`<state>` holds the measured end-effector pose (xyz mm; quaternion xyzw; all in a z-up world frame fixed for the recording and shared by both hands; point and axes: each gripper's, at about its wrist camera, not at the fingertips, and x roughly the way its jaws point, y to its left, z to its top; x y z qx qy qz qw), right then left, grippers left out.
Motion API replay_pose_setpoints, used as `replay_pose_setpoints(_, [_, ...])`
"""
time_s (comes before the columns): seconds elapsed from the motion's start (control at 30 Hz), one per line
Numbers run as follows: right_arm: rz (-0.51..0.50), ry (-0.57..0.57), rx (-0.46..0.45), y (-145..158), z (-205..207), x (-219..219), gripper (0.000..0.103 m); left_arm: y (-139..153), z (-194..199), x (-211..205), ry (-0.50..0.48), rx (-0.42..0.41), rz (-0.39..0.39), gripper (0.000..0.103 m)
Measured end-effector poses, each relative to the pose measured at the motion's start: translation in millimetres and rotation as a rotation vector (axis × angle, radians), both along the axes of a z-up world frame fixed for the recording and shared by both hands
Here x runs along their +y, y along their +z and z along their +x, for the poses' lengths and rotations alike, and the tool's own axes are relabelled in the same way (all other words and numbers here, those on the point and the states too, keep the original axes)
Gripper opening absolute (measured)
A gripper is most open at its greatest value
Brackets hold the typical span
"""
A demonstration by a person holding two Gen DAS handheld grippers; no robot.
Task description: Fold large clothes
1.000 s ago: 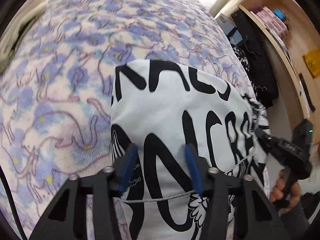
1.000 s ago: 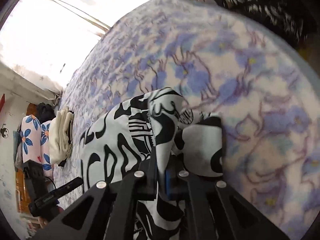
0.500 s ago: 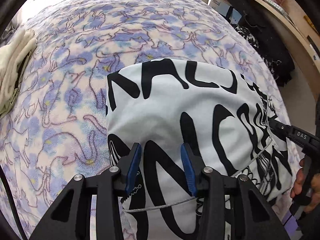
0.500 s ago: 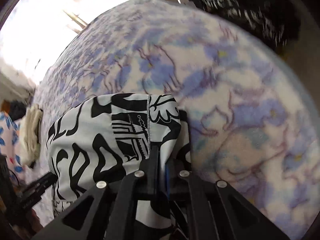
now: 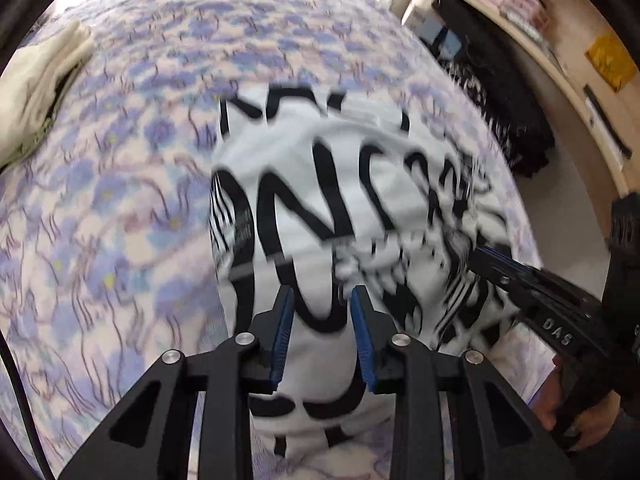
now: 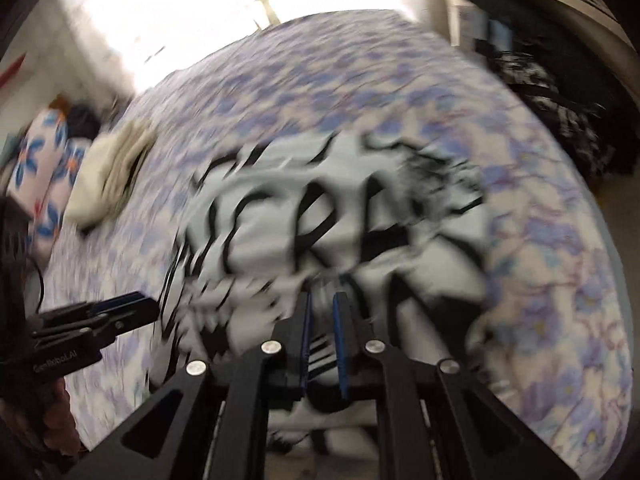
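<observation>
We see the black-and-white printed garment [image 5: 352,200] lying folded on the floral bedspread [image 5: 120,208], a cream bundle [image 5: 36,92] far left. Our left gripper [image 5: 322,312] jaws stand parted above its near edge, gripping nothing; our right gripper [image 6: 321,316] jaws are narrowly apart, blur hiding any contact

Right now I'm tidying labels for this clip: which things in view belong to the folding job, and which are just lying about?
Part of the job:
- black-and-white printed garment
- left hand-held gripper, open
- right hand-held gripper, slightly open
- floral bedspread it lies on

Lying about:
- cream folded clothes
- black clothing pile
- wooden shelf
- flower-print pillow
</observation>
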<state>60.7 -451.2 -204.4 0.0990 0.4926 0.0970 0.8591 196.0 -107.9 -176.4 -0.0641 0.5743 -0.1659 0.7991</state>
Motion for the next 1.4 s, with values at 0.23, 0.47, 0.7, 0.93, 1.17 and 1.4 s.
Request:
replay_pose_setpoints(0.23, [-0.196,-0.038,0.039,-33.9,-0.8,-5.3,0.006,-26.1,2.3,-5.7,0.011,0.011,0.055,0.027])
replay_pose_setpoints(0.47, [-0.153,-0.116,0.092,-32.0,-10.5,-48.7,0.000,-29.8,7.0,-16.2,0.007,0.023,0.114,0.027])
replay_pose_setpoints(0.7, [-0.104,-0.149,0.142,-2.9,-19.0,-50.7,0.003,3.0,8.5,-17.5,0.033,0.052,0.119,0.029])
replay_pose_setpoints(0.93, [-0.057,-0.178,0.149,37.2,-39.0,-60.5,0.003,62.6,-3.1,-12.3,0.061,-0.011,0.115,0.053])
replay_pose_setpoints(1.17, [-0.023,-0.200,0.149,67.0,-52.7,-66.7,0.003,99.1,-18.6,-3.9,0.051,-0.023,0.124,0.054])
replay_pose_setpoints(1.4, [0.010,-0.223,0.146,92.9,-64.0,-64.8,0.008,116.9,-28.1,10.2,0.032,0.022,0.097,0.066])
